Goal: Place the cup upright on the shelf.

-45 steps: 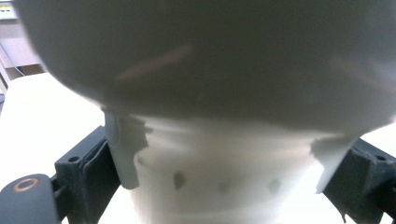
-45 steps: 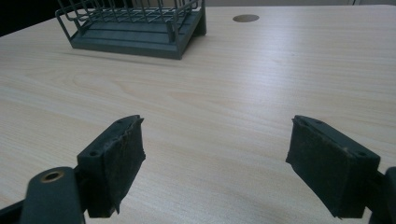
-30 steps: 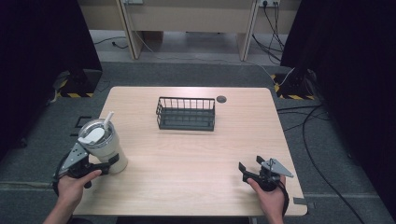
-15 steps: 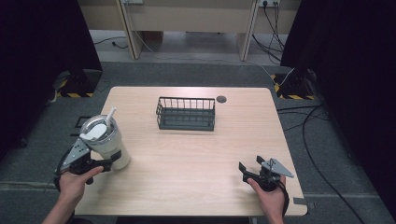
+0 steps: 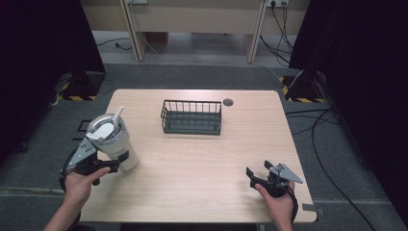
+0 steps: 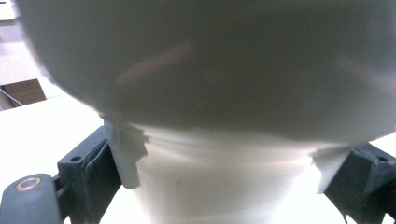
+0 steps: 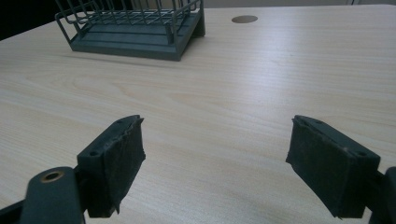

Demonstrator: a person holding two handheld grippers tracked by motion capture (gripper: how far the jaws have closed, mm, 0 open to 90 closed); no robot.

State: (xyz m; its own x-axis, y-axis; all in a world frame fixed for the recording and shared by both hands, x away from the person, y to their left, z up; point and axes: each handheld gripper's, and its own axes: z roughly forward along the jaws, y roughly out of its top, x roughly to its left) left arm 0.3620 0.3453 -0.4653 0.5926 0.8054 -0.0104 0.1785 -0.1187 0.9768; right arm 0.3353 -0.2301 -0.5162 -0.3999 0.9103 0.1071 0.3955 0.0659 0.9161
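Left gripper (image 5: 114,165) at near-left corner of table (image 5: 192,159), clamped on lower body of white tumbler (image 5: 111,142). Jaws pressed against both sides of tumbler, seen close-up in left gripper view (image 6: 224,186); tumbler (image 6: 210,93) blurred there, wide upper part over narrower base. Tumbler near left table edge, tilted a bit w/ top leaning away toward far-left. Can't tell if base touches table or is raised off it. Grey lid (image 5: 103,127) on top, white straw (image 5: 117,117) sticking up thru lid, leaning right. Left hand (image 5: 82,183) wrapped round gripper handle, forearm entering from bottom-left.

Right gripper (image 5: 260,174) at near-right of table, jaws wide apart, nothing between them. Grey 3-cornered plate (image 5: 285,173) on top. Right hand (image 5: 278,199) holding it from below, just in from near edge. In right gripper view (image 7: 215,172) jaws spread low over bare wood; can't tell if touching the surface.

Black wire basket (image 5: 191,117) in middle-far part of table, upright, nothing visible inside, well apart from both grippers. Also seen in right gripper view (image 7: 135,28) at top-left. Small round dark grommet (image 5: 228,102) just beyond basket's right far corner, near far edge. Tumbler left of basket & nearer the person, not touching it.
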